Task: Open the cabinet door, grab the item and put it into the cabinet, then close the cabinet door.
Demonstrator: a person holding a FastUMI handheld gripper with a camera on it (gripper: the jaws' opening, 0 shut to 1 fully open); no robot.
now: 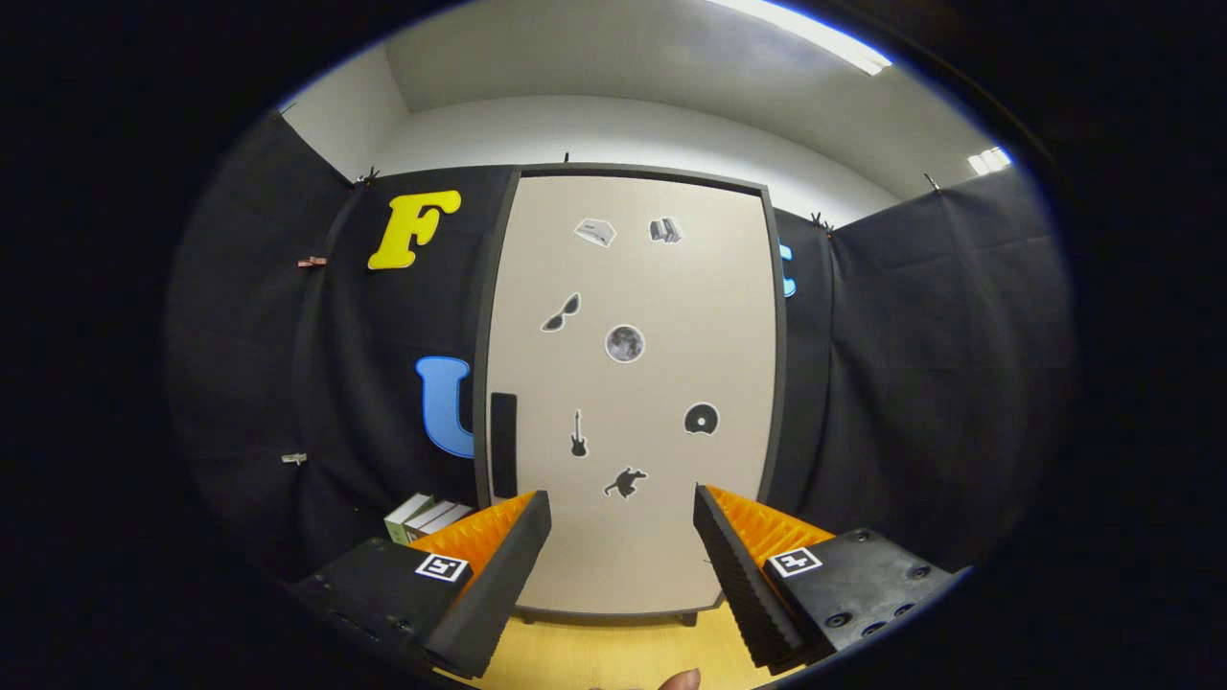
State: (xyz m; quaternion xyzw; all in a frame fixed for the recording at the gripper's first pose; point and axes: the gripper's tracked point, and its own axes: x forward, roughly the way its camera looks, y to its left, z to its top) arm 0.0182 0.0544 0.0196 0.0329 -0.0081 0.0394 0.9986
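Straight ahead of the gripper (621, 522) stands the cabinet (633, 402), upright, its pale door (671, 537) closed flush inside a dark frame. The jaws are spread wide with nothing between them, and the door's lower part shows through the gap. A tall dark handle (503, 444) runs along the door's left edge, just above and beyond the left finger. Small stickers (624, 343) dot the door panel. To the left of the cabinet's foot, beside the left finger, a few boxes (427, 517) stand close together on the bench; they are partly hidden by the finger. Open room lies between the fingertips and the door. The bench (613, 652) is light wood and shows bare below the cabinet. Black cloth (939, 383) closes the booth on both sides; above it are a white wall and a ceiling light (815, 34).
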